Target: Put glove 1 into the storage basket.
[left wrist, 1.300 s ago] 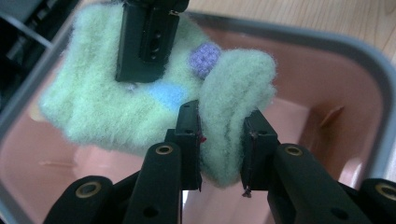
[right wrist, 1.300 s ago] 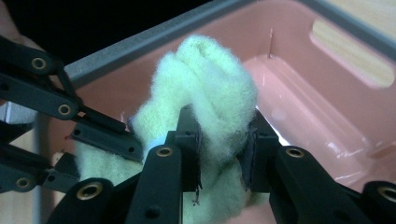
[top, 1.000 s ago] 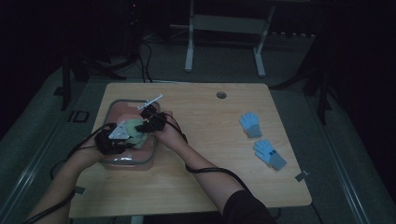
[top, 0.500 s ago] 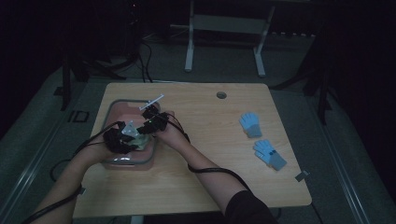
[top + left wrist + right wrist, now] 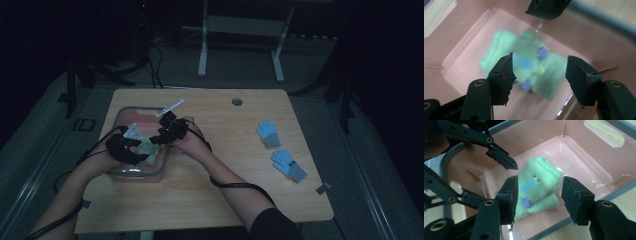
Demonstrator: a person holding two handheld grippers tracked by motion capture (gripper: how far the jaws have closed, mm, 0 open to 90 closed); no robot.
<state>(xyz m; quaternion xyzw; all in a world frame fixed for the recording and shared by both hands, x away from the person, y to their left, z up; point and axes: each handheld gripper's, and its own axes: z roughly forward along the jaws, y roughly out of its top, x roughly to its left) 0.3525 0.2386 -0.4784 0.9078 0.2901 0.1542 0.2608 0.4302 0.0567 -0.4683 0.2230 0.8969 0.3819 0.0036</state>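
Green fleecy cloth (image 5: pixel 537 187), folded, blue-dotted; glossy pink plastic bin (image 5: pixel 584 162)

No text, label, brand, number or sign can be read anywhere. The green cloth (image 5: pixel 537 187) lying in the pink bin (image 5: pixel 584 162) bears small blue, purple and yellow patches, but these are shapes, not letters. The desk (image 5: pixel 240 185) beside the bin carries no legible marking either.
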